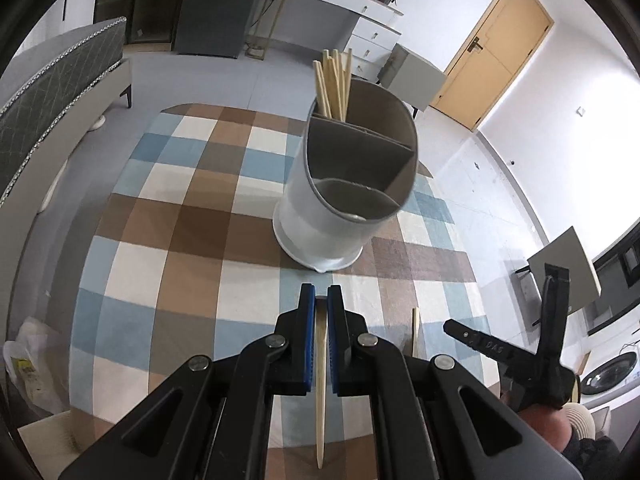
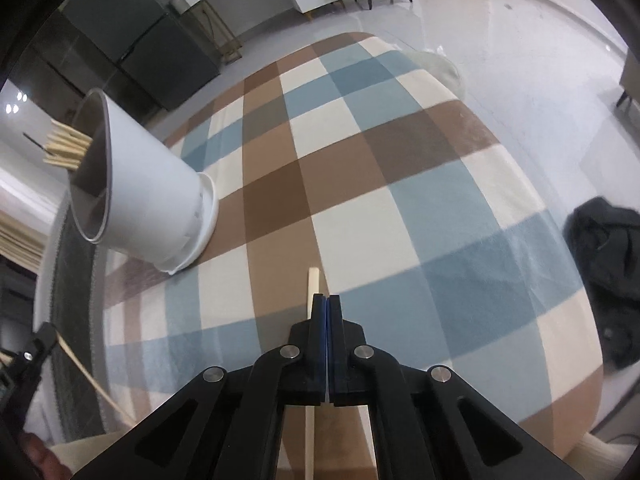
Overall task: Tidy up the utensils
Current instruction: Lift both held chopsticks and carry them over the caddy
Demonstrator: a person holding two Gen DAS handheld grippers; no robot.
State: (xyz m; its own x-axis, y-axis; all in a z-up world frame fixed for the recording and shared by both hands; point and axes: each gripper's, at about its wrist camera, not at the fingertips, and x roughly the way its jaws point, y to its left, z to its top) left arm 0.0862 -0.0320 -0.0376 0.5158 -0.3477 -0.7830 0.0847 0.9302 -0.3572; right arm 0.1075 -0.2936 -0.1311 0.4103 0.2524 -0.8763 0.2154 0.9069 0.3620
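Left gripper (image 1: 321, 294): jaws clamped on a chopstick (image 1: 320, 392), tip pointing back toward the camera. Right gripper (image 2: 327, 304): jaws pressed together; whether they pinch the second chopstick (image 2: 313, 286) beside them cannot be told. The white utensil holder (image 1: 320, 216) stands ahead of both grippers on the checked cloth (image 1: 168, 240) (more chopsticks (image 1: 334, 84) fill its far compartment).

The checked tablecloth (image 1: 168, 248) is looking like soft, matt woven cloth. The utensil holder (image 1: 320, 216) is showing smooth white plastic outside with a matt grey lining, perhaps plastic too. The chopsticks (image 1: 334, 80) are appearing as pale bare wood. The floor (image 2: 500, 40) is gleaming, glossy.
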